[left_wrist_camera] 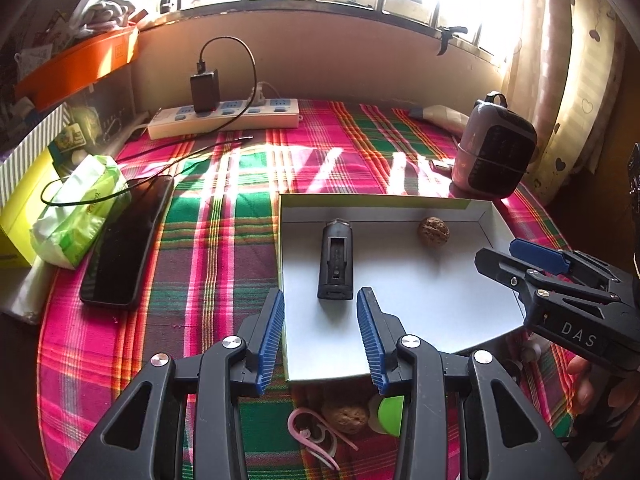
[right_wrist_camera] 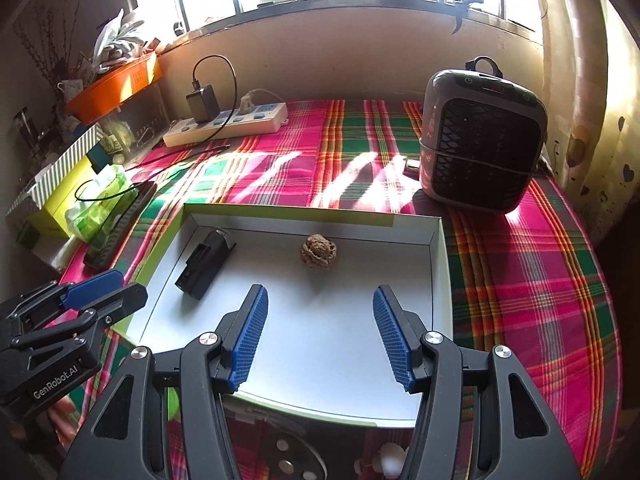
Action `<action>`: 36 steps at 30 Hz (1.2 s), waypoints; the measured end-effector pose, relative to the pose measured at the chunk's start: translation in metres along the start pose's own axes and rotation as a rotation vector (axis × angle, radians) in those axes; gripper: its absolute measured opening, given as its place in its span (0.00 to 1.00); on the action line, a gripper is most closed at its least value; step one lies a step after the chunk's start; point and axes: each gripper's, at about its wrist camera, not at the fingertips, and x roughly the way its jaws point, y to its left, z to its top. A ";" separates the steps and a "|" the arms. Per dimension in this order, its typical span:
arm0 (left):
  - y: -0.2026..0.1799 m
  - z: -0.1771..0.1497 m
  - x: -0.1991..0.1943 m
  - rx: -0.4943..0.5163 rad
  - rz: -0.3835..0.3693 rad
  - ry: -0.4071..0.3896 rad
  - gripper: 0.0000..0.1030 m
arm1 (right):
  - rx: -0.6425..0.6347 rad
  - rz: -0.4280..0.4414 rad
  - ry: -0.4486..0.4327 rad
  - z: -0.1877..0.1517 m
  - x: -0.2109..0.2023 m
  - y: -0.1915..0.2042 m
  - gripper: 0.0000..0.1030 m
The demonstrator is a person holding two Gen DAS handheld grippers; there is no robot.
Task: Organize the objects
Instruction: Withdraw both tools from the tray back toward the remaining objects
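White cardboard tray (left_wrist_camera: 496, 236) already collects a black oblong device (left_wrist_camera: 336, 260) and, at its two o'clock, a wrinkled brown walnut (left_wrist_camera: 433, 231). Left gripper (left_wrist_camera: 320, 336) and right gripper (right_wrist_camera: 320, 334) hover wide, empty; another walnut (left_wrist_camera: 346, 418), seemingly, waits at six o'clock.

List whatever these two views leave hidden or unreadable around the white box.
- Left wrist view: the second walnut, pink hook and green item lie partly behind the left gripper.
- Right wrist view: the things below the white box are masked by the right gripper.
- Both views: outside the window is glare.
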 end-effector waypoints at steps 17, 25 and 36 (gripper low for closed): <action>0.020 -0.043 -0.025 -0.076 -0.016 0.007 0.35 | -0.085 0.060 -0.005 -0.051 -0.039 0.019 0.54; 0.024 -0.064 -0.029 -0.103 -0.019 0.026 0.37 | -0.099 0.096 0.021 -0.077 -0.050 0.026 0.54; 0.012 -0.082 -0.028 -0.108 -0.053 0.057 0.40 | -0.083 0.113 0.081 -0.108 -0.045 0.036 0.54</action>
